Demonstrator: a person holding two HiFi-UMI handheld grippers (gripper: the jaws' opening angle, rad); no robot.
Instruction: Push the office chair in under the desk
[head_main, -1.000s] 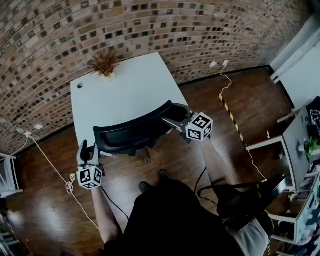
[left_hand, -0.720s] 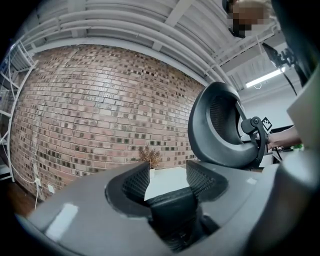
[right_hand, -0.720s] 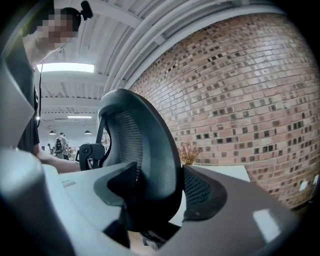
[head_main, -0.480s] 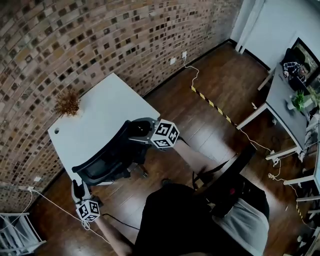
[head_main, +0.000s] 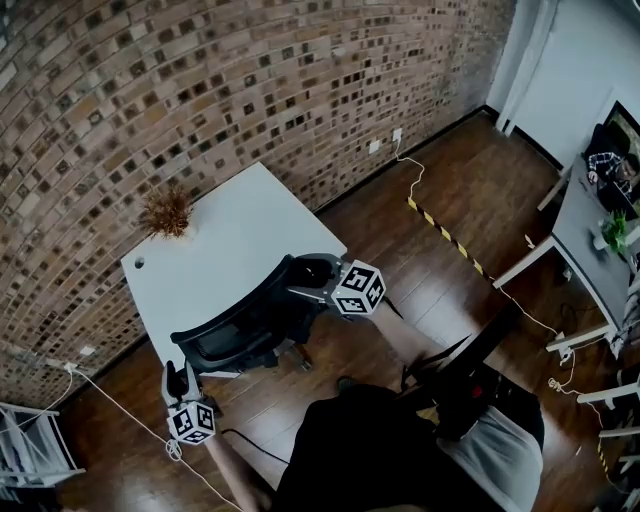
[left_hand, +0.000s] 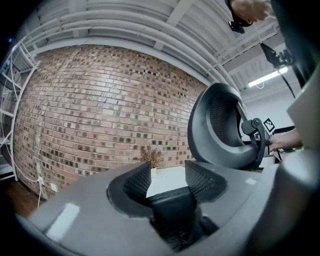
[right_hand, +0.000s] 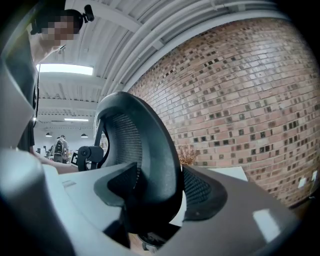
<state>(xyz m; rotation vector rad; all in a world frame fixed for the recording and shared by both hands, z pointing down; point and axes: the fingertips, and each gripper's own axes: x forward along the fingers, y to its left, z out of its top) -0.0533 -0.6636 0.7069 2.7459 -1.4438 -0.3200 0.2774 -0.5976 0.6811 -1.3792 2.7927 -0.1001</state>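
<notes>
The right gripper (head_main: 312, 278) jaws clamp the black mesh office chair (head_main: 238, 335) at its three o'clock edge; the left gripper (head_main: 178, 374) jaws, just closing, pinch its black armrest (left_hand: 172, 207) at eight o'clock.

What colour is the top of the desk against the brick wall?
The desk top is plain white; the head view shows it best.

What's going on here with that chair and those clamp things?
A person is pushing a black mesh-backed office chair toward a white desk by the brick wall, using two hand-held grippers. The right gripper clamps the rim of the backrest. The left gripper, whose jaws have just been closing, appears to grip a black padded part, probably an armrest. The backrest stands close against the desk's near edge.
</notes>
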